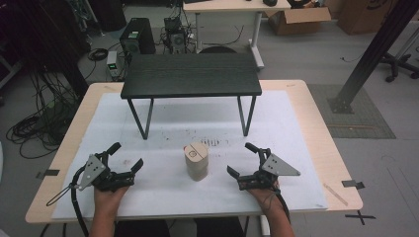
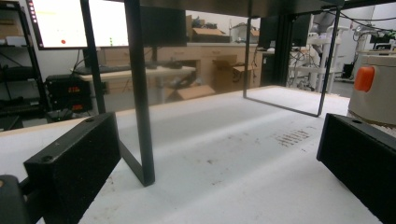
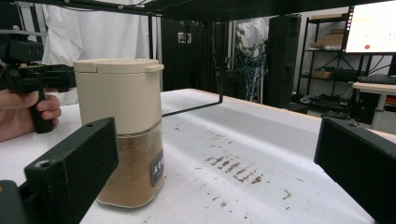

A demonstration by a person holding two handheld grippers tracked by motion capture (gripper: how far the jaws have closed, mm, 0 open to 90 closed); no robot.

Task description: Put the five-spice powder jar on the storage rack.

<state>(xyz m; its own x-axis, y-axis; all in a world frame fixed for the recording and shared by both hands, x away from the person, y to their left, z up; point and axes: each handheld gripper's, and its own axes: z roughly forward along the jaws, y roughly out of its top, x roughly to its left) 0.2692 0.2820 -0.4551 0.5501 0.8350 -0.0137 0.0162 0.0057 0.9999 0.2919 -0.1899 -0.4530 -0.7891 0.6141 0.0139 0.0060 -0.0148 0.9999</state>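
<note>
A beige lidded jar (image 1: 196, 161) stands upright on the white mat between my two grippers. In the right gripper view the jar (image 3: 122, 126) shows brown powder in its clear lower part and a small dark label. In the left gripper view the jar's (image 2: 377, 88) cream lid has an orange tab, at the right edge. My left gripper (image 1: 125, 157) rests low on the mat left of the jar, jaws wide apart and holding nothing. My right gripper (image 1: 242, 159) sits right of the jar, open, nothing between its jaws.
A small black table (image 1: 191, 75) on thin metal legs stands on the white mat (image 1: 296, 128) behind the jar. Its near left leg (image 2: 140, 107) rises just ahead of my left gripper. Brown smudges (image 3: 233, 168) mark the mat. Cables and boxes lie on the floor beyond.
</note>
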